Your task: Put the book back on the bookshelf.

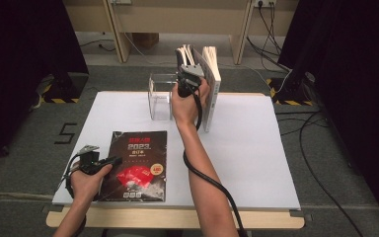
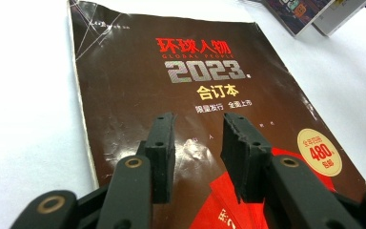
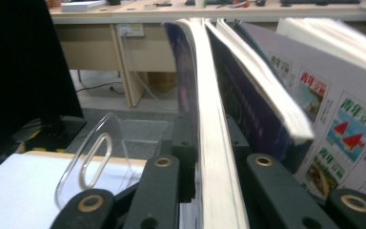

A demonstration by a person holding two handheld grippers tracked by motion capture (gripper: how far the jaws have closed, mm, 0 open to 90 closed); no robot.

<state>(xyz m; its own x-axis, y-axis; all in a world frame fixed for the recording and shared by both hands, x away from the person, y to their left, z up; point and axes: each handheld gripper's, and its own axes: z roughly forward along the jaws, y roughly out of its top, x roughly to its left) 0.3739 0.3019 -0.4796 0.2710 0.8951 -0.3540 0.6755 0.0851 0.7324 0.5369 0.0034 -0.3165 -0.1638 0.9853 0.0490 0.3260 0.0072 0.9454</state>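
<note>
On the white table [image 1: 256,148], right claw [image 3: 209,157] holds book [image 3: 209,119] upright.

Both forearms reach in from the near edge.
Left hand-held gripper [image 1: 109,160] lies low, jaws half apart; right hand-held gripper [image 1: 183,63] is raised at arm's length, jaws clamped.

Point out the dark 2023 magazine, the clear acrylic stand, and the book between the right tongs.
Dark 2023 magazine [image 1: 139,165], high view, middle of its front cover.
Clear acrylic stand [image 1: 160,98], high view, its front wall.
Book between the right tongs [image 3: 213,143], right gripper view, its page edge.
</note>
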